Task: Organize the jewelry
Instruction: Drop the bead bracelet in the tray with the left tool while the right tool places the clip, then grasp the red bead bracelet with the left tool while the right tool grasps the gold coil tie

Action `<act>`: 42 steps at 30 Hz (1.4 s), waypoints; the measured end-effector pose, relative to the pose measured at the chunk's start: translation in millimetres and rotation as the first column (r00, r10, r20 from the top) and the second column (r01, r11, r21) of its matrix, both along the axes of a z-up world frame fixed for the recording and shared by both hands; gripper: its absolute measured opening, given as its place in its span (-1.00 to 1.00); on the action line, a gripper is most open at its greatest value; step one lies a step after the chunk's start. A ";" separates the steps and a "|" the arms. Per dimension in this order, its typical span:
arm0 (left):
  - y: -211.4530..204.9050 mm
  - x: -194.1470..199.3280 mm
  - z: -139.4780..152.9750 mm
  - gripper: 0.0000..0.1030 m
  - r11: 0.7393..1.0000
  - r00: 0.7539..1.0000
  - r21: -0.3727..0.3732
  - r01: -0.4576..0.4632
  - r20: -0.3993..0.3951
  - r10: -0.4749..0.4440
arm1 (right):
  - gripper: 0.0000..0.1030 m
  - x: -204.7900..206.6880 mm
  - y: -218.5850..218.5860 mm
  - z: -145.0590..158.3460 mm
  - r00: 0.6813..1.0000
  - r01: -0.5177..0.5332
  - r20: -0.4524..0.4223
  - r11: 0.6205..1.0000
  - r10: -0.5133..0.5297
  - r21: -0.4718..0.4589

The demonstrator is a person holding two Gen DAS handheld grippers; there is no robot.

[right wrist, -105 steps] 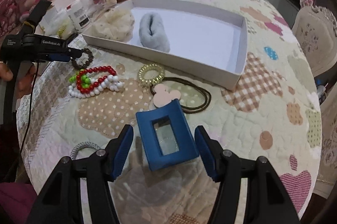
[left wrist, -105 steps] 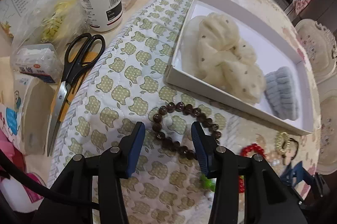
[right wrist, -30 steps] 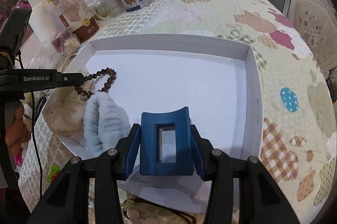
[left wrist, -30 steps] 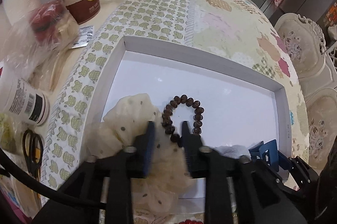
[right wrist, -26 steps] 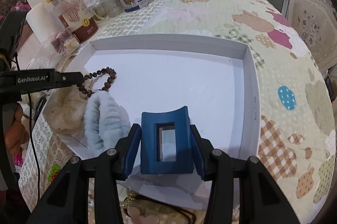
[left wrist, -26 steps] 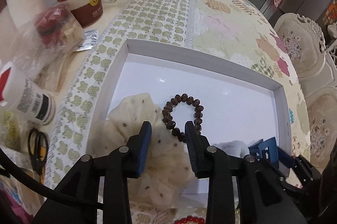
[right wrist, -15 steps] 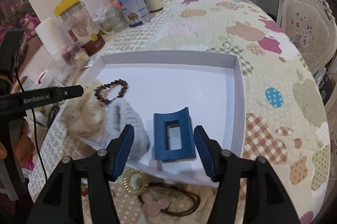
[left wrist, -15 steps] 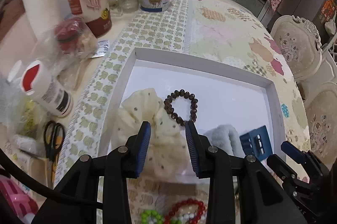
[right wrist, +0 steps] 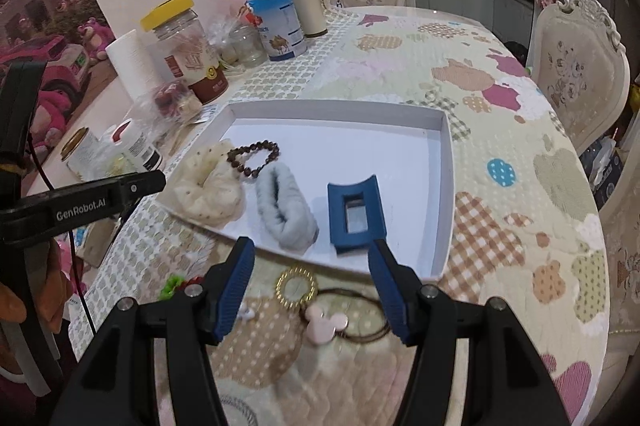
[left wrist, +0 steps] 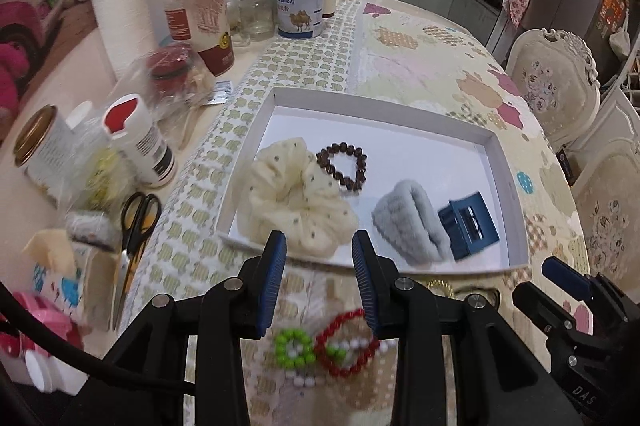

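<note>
Left gripper (left wrist: 320, 258): jaws apart, empty, over the tray's near rim.
White tray (left wrist: 505, 170): holds cream scrunchie (left wrist: 298, 196), brown bead bracelet (left wrist: 342, 166), grey scrunchie (left wrist: 412, 222), blue hair claw (left wrist: 468, 224).
Beaded bracelets (left wrist: 328, 348): on tablecloth, near side.

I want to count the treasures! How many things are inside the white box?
4. In the white box: cream scrunchie at the left, brown bead bracelet beside it, grey fuzzy scrunchie in the middle, blue hair claw on the right.

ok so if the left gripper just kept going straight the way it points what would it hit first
Probably the cream scrunchie at the near edge of the white tray. The open left gripper aims right at it, though the tray's near wall might catch first; depth is unclear.
</note>
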State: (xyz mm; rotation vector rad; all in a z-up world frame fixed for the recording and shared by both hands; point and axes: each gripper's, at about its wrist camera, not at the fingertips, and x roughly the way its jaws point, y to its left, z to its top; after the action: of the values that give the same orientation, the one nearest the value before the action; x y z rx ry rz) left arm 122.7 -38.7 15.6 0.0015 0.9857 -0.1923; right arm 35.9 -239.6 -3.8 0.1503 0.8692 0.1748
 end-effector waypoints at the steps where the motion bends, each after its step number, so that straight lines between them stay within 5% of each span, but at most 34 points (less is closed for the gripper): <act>1: 0.4 -5.5 1.1 -0.35 1.000 1.000 0.004 -0.001 0.005 0.001 | 0.21 -4.6 0.7 1.0 1.000 -0.001 0.005 1.000 0.001 0.004; 15: 5.2 -68.9 8.1 -0.35 1.000 0.999 0.013 -0.006 0.032 0.005 | 0.21 -64.1 2.7 14.9 0.999 -0.027 0.024 0.999 0.028 -0.037; 34: 16.7 -94.9 -5.6 -0.35 0.999 0.999 0.039 -0.033 -0.002 0.033 | 0.22 -94.0 2.1 0.0 0.998 -0.065 -0.018 0.997 0.064 -0.048; 42: 38.8 -87.0 -23.8 -0.35 0.997 0.994 -0.061 -0.045 -0.102 0.038 | 0.22 -92.4 -3.1 -10.2 0.997 -0.061 -0.042 0.997 0.059 -0.044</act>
State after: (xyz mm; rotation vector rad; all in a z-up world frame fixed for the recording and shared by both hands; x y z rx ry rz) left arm 35.7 0.1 -8.1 -0.0873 1.0792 -0.1865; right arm -56.5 -242.6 -14.1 0.0856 0.9182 0.2090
